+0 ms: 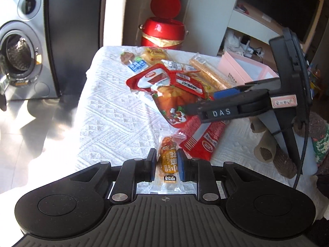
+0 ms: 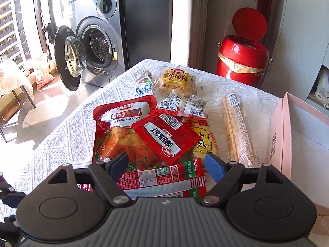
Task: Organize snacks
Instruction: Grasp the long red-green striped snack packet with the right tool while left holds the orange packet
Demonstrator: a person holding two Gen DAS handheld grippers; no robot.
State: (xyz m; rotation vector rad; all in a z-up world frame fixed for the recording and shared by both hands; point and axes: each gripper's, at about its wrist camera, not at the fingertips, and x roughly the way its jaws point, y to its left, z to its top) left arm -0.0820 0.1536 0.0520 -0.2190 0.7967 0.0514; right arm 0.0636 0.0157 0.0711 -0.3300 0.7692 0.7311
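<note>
Most of the snacks are still sitting in a loose heap on the white patterned tabletop (image 2: 67,135), so this job is barely getting going as far as I can tell. The pink box (image 2: 287,123) on the right looks like the place they're meant to end up, and from what's showing of it nothing is lying inside yet, though most of its inside is out of sight. The left gripper (image 1: 165,161) is clamping down on a small orange snack packet (image 1: 167,156) at the near edge of the pile, pads pressing on both sides of it, so that one's being picked. The right gripper (image 2: 167,165) is hanging over the near side of the heap with its jaws spread wide and nothing pinched; a red striped packet (image 2: 162,180) is lying under and between them, but the pads aren't touching it. Still waiting on the cloth: the big red roast duck pouch (image 2: 121,127), a smaller red sachet (image 2: 164,138), the little bread pack (image 2: 176,80) at the far side, and a long clear-wrapped biscuit stick (image 2: 238,127) just beside the box. So I'd say one packet is in hand and pretty much everything else is left to sort.
</note>
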